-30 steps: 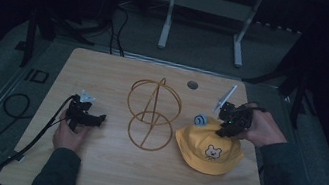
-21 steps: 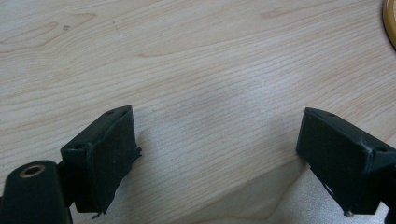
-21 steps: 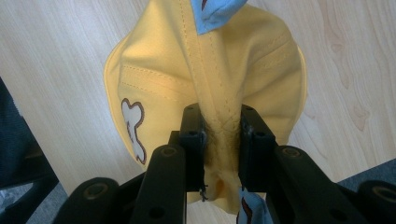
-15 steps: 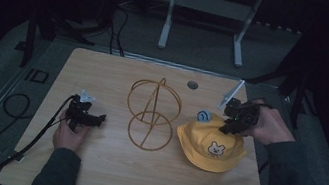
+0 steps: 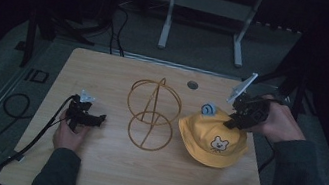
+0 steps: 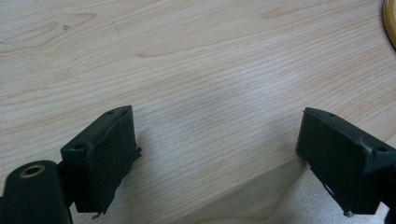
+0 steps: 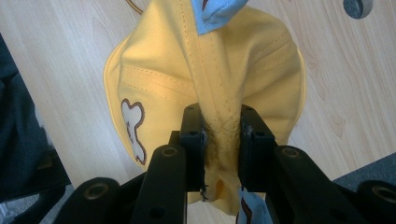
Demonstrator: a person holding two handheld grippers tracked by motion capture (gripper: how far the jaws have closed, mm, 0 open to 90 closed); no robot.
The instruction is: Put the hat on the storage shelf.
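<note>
From the high view I saw the wooden bench [image 5: 103, 173] with three things on it. My left gripper [image 5: 83, 115] sat low at the left side, held by the left hand [image 5: 69, 132], its cable [image 5: 23, 150] trailing off the near left edge. A gold wire stand [image 5: 152, 113] made of rings stood in the middle, between the two grippers and apart from both. To its right lay the yellow hat [image 5: 213, 138], a small bear face on its near side and a blue ear [image 5: 209, 109] sticking up at its far side. My right gripper [image 5: 246, 114], held in the right hand [image 5: 276, 124], was at the hat's far right edge, touching the cloth. A small round hole [image 5: 192, 84] showed in the bench beyond the stand. Past the bench stood a grey metal frame [image 5: 206, 13] on the floor, the rest dark.

In the left gripper view my fingers [image 6: 100, 156] stood wide apart with nothing between them, bare wood under them. A sliver of the gold ring [image 6: 389, 23] cut the top right corner.

In the right gripper view my fingers [image 7: 194, 140] were closed on a bunched fold of the hat [image 7: 154, 70], the cloth pulled up into a ridge between them. The blue ear [image 7: 215, 14] hung at the top, the bear patch [image 7: 133, 130] to the left, the round hole [image 7: 357, 7] at the top right, and a dark sleeve [image 7: 18, 130] along the left edge.
</note>
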